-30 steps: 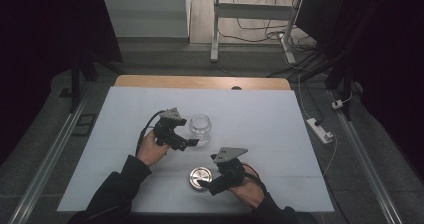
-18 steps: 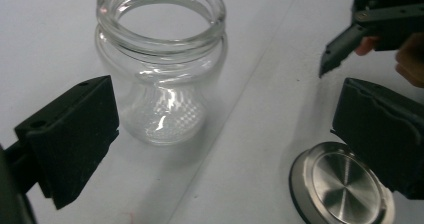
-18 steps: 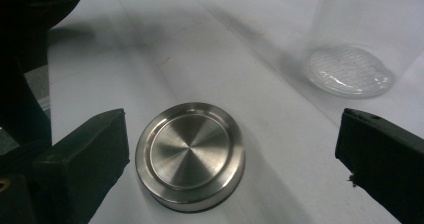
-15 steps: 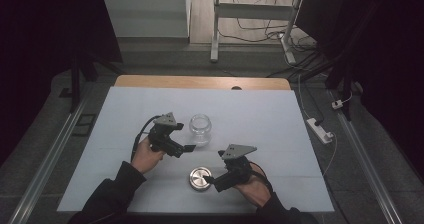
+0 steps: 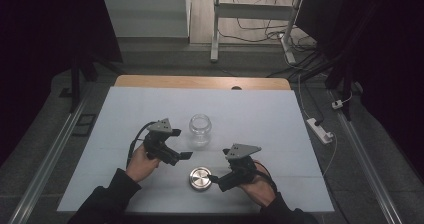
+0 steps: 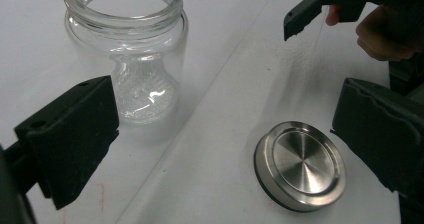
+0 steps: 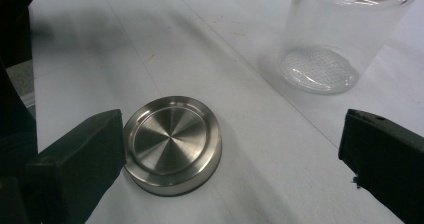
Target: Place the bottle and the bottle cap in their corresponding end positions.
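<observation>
An open clear glass jar (image 5: 200,127) stands upright mid-table, with nothing inside. Nearer the front edge lies its round steel lid (image 5: 200,178), flat on the white table. My left gripper (image 5: 180,156) hovers left of the lid and in front of the jar, open; in the left gripper view the jar (image 6: 132,49) and lid (image 6: 300,165) sit ahead, between the spread jaws of my left gripper (image 6: 225,134). My right gripper (image 5: 216,179) is just right of the lid, open; in the right gripper view the lid (image 7: 172,144) lies by its left jaw and the jar (image 7: 345,34) farther off.
The white table top (image 5: 280,134) has a wooden strip (image 5: 200,82) along its far edge. A power strip (image 5: 320,130) lies on the floor to the right, and a metal stand (image 5: 215,29) with cables stands beyond the table.
The right gripper has drawn back to the right, off the lid, which now lies free. The left gripper has moved a little toward the person, away from the jar.
</observation>
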A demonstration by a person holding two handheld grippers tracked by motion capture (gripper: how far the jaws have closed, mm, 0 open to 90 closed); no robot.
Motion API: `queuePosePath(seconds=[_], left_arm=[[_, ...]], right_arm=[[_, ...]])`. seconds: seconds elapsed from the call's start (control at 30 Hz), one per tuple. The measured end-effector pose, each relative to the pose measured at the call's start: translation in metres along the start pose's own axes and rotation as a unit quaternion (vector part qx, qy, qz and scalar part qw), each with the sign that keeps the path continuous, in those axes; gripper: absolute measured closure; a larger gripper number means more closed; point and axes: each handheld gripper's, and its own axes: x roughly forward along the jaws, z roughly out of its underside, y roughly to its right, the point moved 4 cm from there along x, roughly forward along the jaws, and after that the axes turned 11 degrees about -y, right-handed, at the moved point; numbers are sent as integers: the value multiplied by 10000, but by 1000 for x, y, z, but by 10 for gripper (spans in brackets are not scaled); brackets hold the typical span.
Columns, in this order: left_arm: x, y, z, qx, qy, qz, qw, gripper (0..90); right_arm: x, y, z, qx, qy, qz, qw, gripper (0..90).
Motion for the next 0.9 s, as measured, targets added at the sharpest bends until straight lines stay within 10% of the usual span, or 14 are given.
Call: queuePosePath(seconds=[0.9], left_arm=[[-41, 29, 44, -155, 43, -402, 9991, 0]], right_arm=[[-38, 12, 16, 239, 119, 418, 9988, 0]])
